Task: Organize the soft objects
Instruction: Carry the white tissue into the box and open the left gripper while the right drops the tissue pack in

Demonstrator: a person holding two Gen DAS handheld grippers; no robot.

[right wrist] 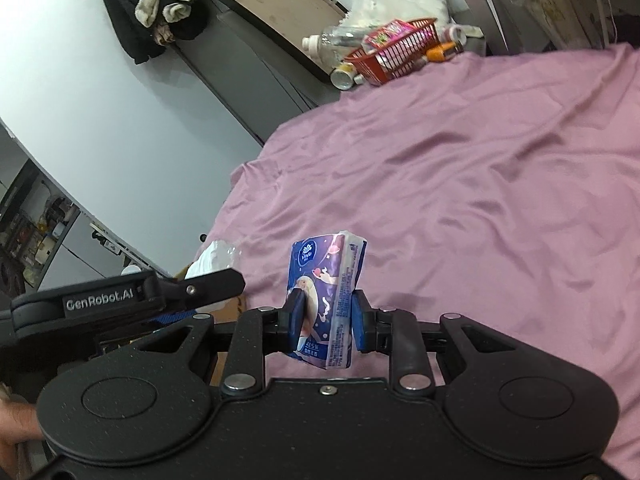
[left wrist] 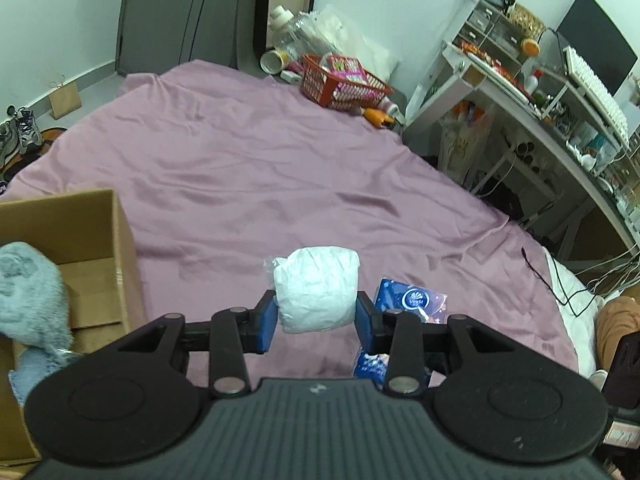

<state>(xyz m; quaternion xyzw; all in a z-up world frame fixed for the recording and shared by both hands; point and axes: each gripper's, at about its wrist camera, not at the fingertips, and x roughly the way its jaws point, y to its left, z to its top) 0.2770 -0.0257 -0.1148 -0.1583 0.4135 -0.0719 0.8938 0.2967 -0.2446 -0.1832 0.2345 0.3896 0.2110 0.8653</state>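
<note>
Soft stuff is being sorted over a bed with a pink sheet (left wrist: pixel 248 168). Far left, a cardboard box (left wrist: pixel 100 240) is parked on the bed edge, and a fluffy grey-blue plush (left wrist: pixel 28 292) is hung over its wall. Next, a white wrapped bundle (left wrist: pixel 316 288) is squeezed between the left gripper (left wrist: pixel 316 316) jaws, lifted off the sheet. Just right of that, a blue tissue pack (right wrist: pixel 326 300) is pinched upright in the right gripper (right wrist: pixel 326 316) jaws, also above the sheet.
</note>
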